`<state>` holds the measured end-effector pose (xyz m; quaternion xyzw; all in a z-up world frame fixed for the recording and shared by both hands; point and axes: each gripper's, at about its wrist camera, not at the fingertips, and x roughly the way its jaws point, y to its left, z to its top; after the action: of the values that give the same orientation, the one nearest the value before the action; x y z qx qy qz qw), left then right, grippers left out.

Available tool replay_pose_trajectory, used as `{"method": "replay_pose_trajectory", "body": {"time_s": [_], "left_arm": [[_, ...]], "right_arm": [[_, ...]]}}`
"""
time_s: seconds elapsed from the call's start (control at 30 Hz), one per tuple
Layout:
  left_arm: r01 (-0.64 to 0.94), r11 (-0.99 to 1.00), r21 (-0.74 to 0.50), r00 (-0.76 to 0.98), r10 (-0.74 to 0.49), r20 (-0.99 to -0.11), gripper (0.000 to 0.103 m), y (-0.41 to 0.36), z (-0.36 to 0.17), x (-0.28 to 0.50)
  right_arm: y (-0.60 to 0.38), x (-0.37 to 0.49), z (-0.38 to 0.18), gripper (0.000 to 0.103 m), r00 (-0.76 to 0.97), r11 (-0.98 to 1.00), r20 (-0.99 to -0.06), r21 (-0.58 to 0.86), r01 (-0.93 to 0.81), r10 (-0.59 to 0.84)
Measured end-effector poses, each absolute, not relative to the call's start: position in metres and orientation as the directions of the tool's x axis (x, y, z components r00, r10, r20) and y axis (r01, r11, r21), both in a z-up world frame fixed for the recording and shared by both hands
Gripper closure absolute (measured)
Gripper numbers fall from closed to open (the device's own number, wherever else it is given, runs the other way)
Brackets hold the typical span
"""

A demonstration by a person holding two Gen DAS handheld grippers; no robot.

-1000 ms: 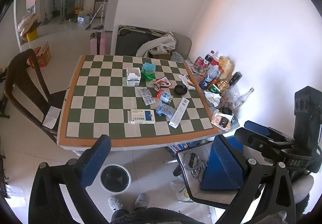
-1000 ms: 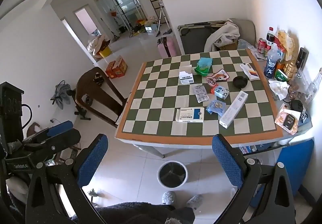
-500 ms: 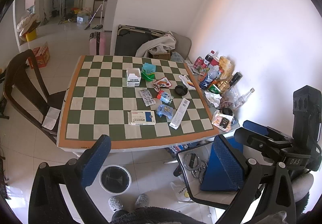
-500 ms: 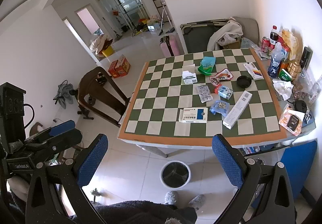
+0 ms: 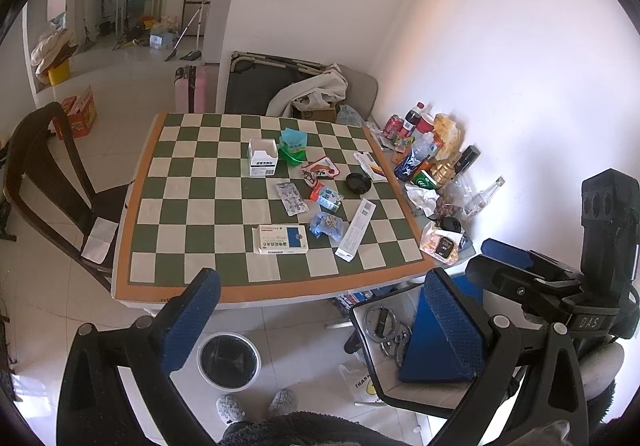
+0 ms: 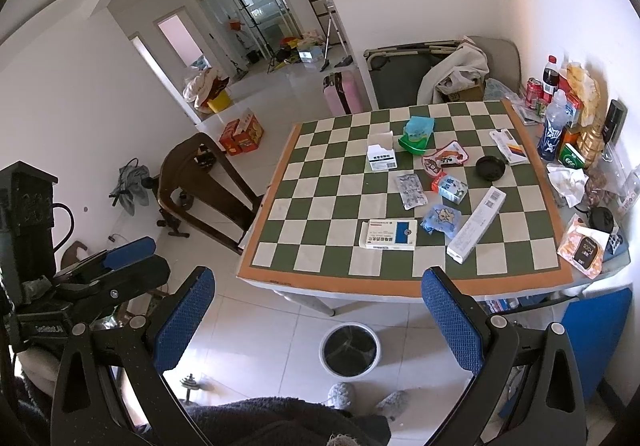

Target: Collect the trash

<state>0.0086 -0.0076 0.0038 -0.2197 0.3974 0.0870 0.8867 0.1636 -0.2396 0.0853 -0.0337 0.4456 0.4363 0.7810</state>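
Trash lies on the green-and-white chequered table [image 5: 192,201] [image 6: 320,205]: a white-and-blue medicine box [image 5: 281,239] [image 6: 388,234], a long white box [image 5: 356,228] [image 6: 476,224], a blue wrapper [image 5: 327,224] [image 6: 441,218], a blister pack [image 5: 291,198] [image 6: 411,190], a small carton [image 5: 327,197] [image 6: 451,186] and a white open box [image 5: 262,157] [image 6: 382,156]. A round bin [image 5: 228,360] [image 6: 349,349] stands on the floor in front of the table. My left gripper [image 5: 320,322] and right gripper [image 6: 318,322] are both open and empty, held back from the table above the floor.
Bottles, cans and packets [image 5: 424,149] [image 6: 568,117] crowd the table's right edge by the wall. A dark wooden chair [image 5: 48,181] [image 6: 204,189] stands at the left. A blue stool with metal parts [image 5: 424,342] sits at the lower right. My slippers [image 5: 256,404] are below.
Both grippers have drifted slightly; the table sits a little farther off in the views. Nothing was taken hold of.
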Motion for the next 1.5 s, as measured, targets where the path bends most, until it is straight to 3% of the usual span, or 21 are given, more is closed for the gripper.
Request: {"method": "replay_pose_trajectory", "body": {"time_s": [1.07, 1.5], "left_arm": [[-0.327, 0.886, -0.329, 0.667, -0.030, -0.744, 0.000, -0.003, 0.002, 0.011], [-0.326, 0.886, -0.331, 0.666, -0.033, -0.745, 0.000, -0.013, 0.018, 0.047]], "right_arm": [[-0.226, 0.168, 0.082, 0.000, 0.201, 0.603, -0.725, 0.349, -0.718, 0.659], [-0.226, 0.168, 0.082, 0.000, 0.199, 0.602, -0.724, 0.352, -0.717, 0.660]]}}
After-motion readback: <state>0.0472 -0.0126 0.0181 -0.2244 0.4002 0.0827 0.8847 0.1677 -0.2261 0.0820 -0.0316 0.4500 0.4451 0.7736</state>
